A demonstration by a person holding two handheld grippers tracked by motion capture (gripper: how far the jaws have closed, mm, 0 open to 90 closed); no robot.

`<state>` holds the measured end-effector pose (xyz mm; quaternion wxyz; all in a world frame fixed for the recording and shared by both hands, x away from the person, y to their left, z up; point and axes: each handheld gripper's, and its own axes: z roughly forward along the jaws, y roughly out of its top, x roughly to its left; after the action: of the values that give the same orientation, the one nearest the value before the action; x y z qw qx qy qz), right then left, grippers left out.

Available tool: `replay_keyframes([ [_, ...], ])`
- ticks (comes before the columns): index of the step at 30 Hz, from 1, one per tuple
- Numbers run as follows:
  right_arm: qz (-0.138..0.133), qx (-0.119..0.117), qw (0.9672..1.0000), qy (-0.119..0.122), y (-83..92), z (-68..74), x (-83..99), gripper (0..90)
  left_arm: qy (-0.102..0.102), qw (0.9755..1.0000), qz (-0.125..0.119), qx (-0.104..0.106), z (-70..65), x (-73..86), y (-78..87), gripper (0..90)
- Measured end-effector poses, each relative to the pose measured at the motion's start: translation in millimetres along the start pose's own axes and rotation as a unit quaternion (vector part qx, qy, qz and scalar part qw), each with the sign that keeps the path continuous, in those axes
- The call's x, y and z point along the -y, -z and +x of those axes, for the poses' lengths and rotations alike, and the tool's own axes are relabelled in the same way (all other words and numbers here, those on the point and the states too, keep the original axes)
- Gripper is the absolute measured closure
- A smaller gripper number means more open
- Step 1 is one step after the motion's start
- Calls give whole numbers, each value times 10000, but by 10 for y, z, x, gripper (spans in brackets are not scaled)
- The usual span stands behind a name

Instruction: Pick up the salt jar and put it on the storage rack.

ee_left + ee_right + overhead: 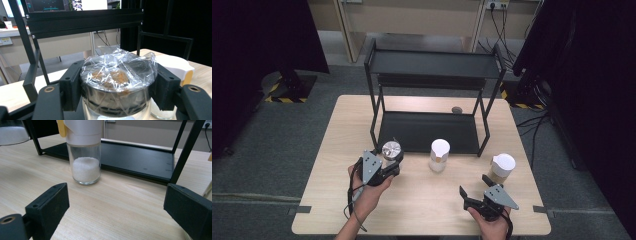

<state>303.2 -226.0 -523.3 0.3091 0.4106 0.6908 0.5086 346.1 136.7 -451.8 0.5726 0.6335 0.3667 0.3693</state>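
My left gripper (pixel 393 159) is shut on a glass jar (pixel 391 149) whose metal top is wrapped in crinkled clear film, just in front of the rack's left corner. In the left gripper view the jar (pixel 117 82) sits squeezed between both black pads (pixel 72 85), with brownish bits under the film. My right gripper (pixel 474 185) rests low near the table's front right, open with nothing between its fingers. In the right gripper view it (pixel 118 207) faces a white-lidded jar (pixel 85 157) holding white granules. That jar (pixel 439 155) stands mid-table.
A black two-tier metal rack (pixel 432 65) stands at the back of the wooden table (pixel 422 200); its lower shelf (pixel 427 130) is bare. Another white-lidded jar (pixel 502 167) stands right of my right gripper. A small dark object (pixel 457 109) lies behind the rack.
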Motion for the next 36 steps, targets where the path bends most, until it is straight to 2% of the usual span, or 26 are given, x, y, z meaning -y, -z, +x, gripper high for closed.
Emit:
replay_keyframes([
  [12,7,-5,10000,10,0,4,0,66,18,10000,-20,-87,43,-46,-108,348],
  [24,7,-5,10000,12,1,5,0,66,-88,9998,-22,-196,71,-65,-230,349],
  [36,7,-8,10000,22,1,7,0,66,-86,9997,12,-244,95,-82,-362,348],
])
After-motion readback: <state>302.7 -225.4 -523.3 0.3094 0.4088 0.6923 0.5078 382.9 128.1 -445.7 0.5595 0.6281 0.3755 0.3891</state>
